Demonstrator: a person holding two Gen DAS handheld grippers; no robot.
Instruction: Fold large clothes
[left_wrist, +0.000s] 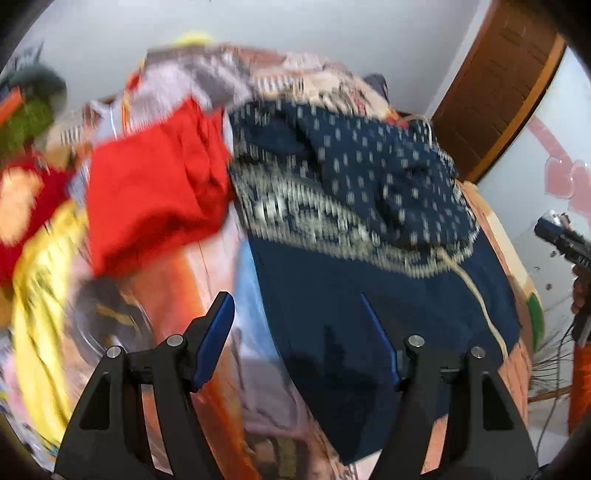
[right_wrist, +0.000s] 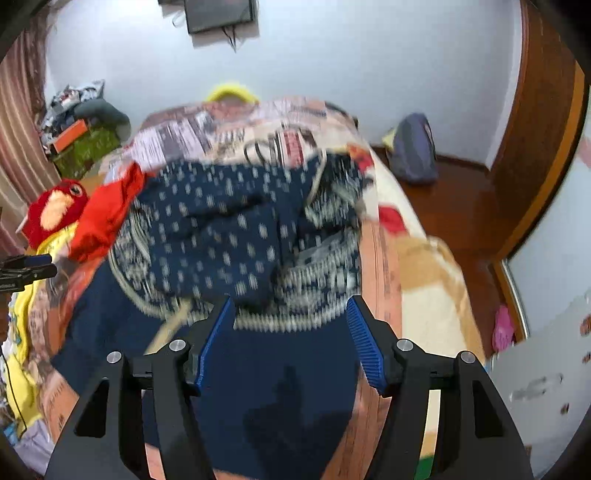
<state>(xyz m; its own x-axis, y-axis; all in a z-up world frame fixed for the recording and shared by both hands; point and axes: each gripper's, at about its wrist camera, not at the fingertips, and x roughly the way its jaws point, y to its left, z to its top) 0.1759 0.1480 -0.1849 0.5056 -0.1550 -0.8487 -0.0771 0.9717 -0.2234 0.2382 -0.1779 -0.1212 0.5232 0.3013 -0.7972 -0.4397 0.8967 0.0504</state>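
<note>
A large navy garment (left_wrist: 354, 206) with white dots and a pale patterned border lies crumpled on the bed; its plain navy part spreads toward me. It also shows in the right wrist view (right_wrist: 236, 236). My left gripper (left_wrist: 297, 301) is open and empty above the plain navy part. My right gripper (right_wrist: 290, 304) is open and empty, over the garment's border band. The right gripper also shows at the right edge of the left wrist view (left_wrist: 561, 240); the left gripper shows at the left edge of the right wrist view (right_wrist: 26, 267).
A red garment (left_wrist: 155, 188) lies left of the navy one. A yellow cloth (left_wrist: 40, 295) and a red plush toy (right_wrist: 55, 210) are at the bed's left. The patterned bedsheet (right_wrist: 384, 266) covers the bed. A wooden door (left_wrist: 498, 85) and a backpack (right_wrist: 413, 147) stand at the right.
</note>
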